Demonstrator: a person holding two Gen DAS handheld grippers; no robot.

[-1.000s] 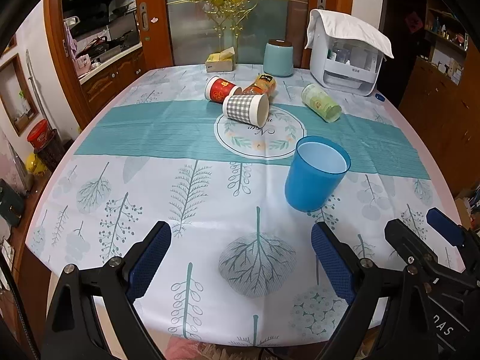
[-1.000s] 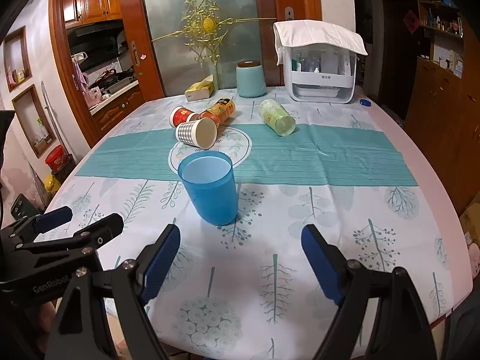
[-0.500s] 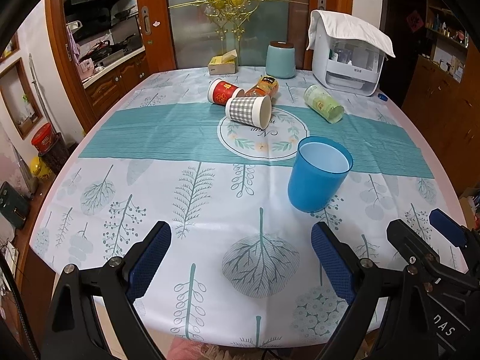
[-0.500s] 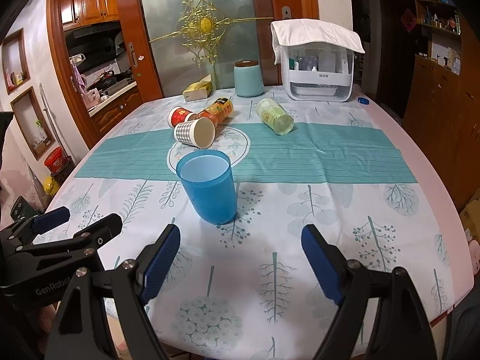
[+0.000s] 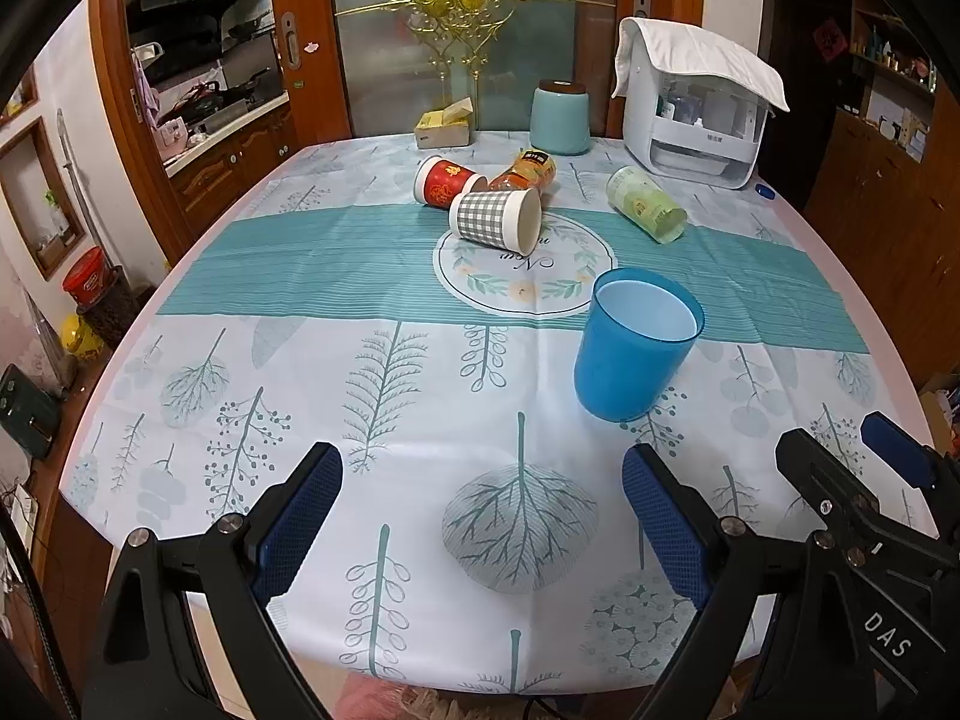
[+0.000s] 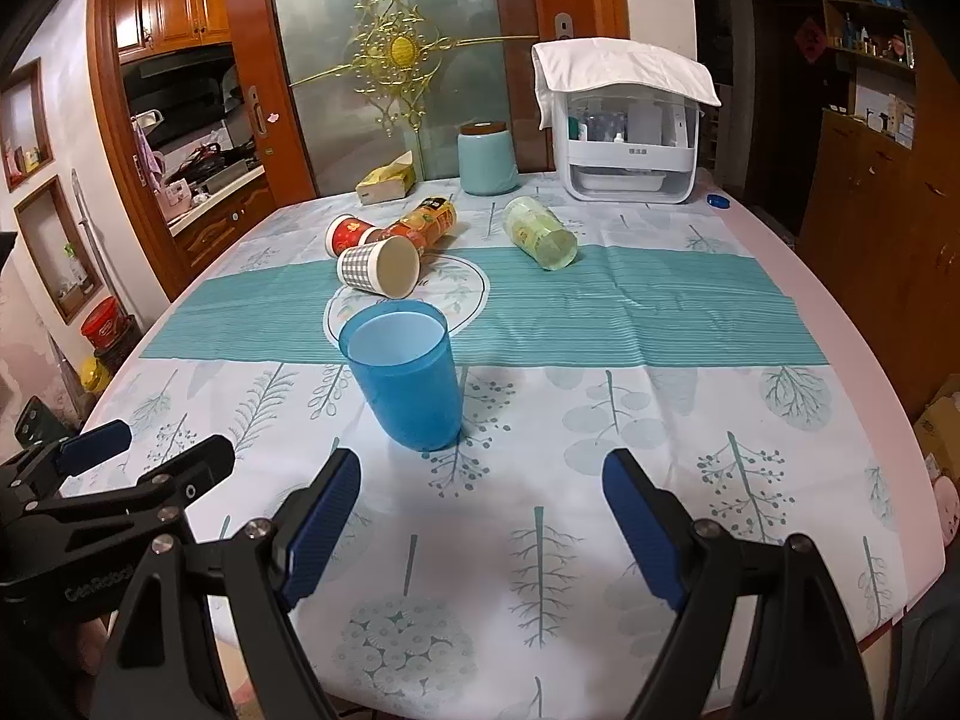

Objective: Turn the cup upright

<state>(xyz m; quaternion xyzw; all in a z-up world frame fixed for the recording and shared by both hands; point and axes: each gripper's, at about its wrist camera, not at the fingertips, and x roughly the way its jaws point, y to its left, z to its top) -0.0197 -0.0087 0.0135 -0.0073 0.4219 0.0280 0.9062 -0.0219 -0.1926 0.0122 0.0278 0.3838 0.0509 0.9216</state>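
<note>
Tabletop (image 5: pixel 420 396): round, under a leaf-printed cloth with a teal band across the middle; it carries all the cups.
Blue cup (image 5: pixel 633 345): already upright, mouth up, long axis vertical, on the near half of the tabletop just in front of the teal band.
Checked cup (image 5: pixel 497 217): lies on its side at the far middle, on the round emblem; long axis about level, mouth toward the camera and a little to the right. I judge it is the nearest cup left to flip.
Red cup (image 5: pixel 445 181): on its side just behind the checked cup, touching or nearly touching it; its white end faces left.
Green cup (image 5: pixel 645 204): on its side, well apart to the right, mouth toward the near right.
Orange bottle (image 5: pixel 525 171): lies beside the red cup.
Left gripper (image 5: pixel 480 516): fingers apart, holds nothing, low over the near edge.
Right gripper (image 6: pixel 480 516): fingers apart, holds nothing, just behind the blue cup.
Risk: a reach to the far cups passes close to the blue cup and may knock it over.
Risk: a lying cup can roll when only one finger touches it, and may push its neighbours.
</note>
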